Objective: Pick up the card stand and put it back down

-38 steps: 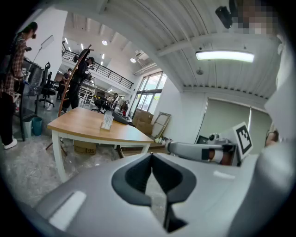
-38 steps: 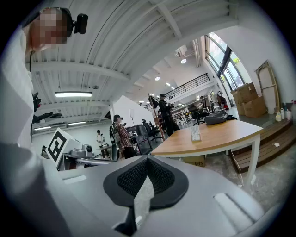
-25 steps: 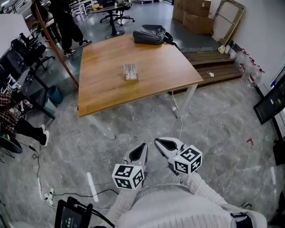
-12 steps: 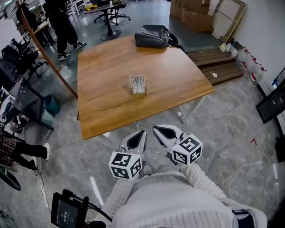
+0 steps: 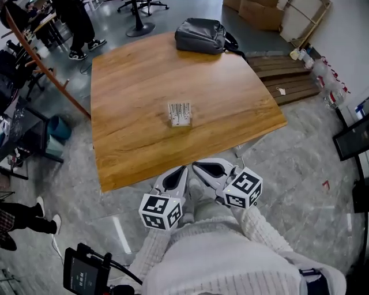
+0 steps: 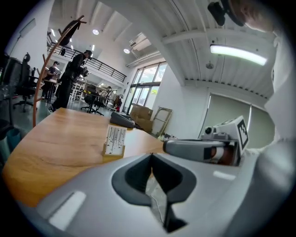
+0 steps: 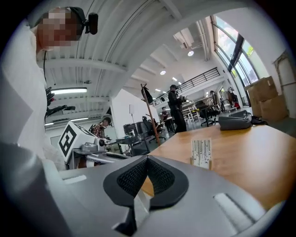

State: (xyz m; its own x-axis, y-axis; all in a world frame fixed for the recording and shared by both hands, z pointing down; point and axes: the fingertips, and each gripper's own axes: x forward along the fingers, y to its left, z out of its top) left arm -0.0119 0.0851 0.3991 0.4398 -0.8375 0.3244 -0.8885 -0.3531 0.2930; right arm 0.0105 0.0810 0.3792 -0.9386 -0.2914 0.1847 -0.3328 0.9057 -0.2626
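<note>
The card stand (image 5: 180, 113), a small wooden base with an upright white striped card, sits near the middle of the wooden table (image 5: 127, 92). It also shows ahead in the left gripper view (image 6: 114, 140) and the right gripper view (image 7: 201, 153). My left gripper (image 5: 181, 170) and right gripper (image 5: 199, 167) hang side by side just off the table's near edge, well short of the stand. Both are shut with nothing between their jaws.
A dark grey bag (image 5: 204, 36) lies at the table's far edge. A person's legs (image 5: 78, 29) stand beyond the far left corner, beside a curved wooden pole (image 5: 43, 72). Cardboard boxes (image 5: 262, 11) and wooden pallets (image 5: 288, 78) sit at the right.
The table and stand have come closer and lower in the head view as I stepped toward them. Both grippers now reach the table's near edge and stay shut.
</note>
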